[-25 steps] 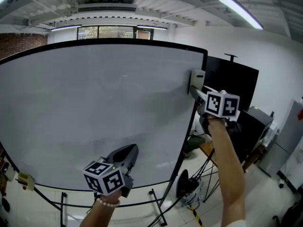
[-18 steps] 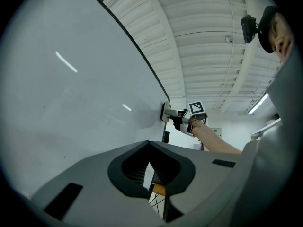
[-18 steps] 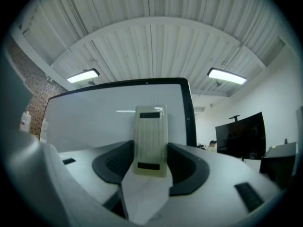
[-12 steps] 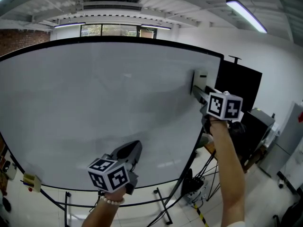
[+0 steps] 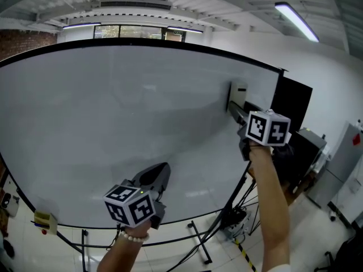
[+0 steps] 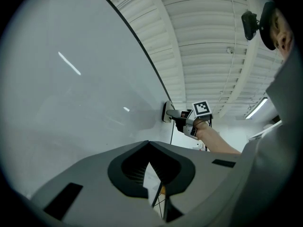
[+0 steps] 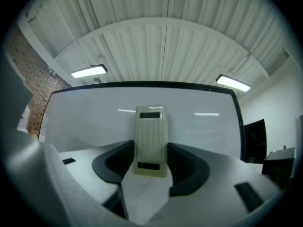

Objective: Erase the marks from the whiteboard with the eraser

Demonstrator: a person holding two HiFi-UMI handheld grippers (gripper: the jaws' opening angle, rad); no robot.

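A large whiteboard (image 5: 113, 129) on a black stand fills the head view; I see no marks on it. My right gripper (image 5: 233, 111) is shut on a cream eraser (image 5: 236, 97), which lies flat against the board near its upper right edge. In the right gripper view the eraser (image 7: 150, 141) stands upright between the jaws against the whiteboard (image 7: 85, 122). My left gripper (image 5: 153, 177) hangs low near the board's bottom edge, jaws closed on nothing. In the left gripper view the whiteboard (image 6: 61, 79) runs along the left, with the eraser (image 6: 167, 111) and right gripper (image 6: 176, 114) far off.
The board's black stand legs (image 5: 198, 239) spread on the pale floor. A dark cabinet (image 5: 295, 135) and a grey unit (image 5: 343, 163) stand to the right. A small yellow object (image 5: 42, 219) sits at the board's lower left.
The board's right edge shows farther right in the view than before. The right gripper keeps the eraser on the board near that edge. The left gripper has barely shifted.
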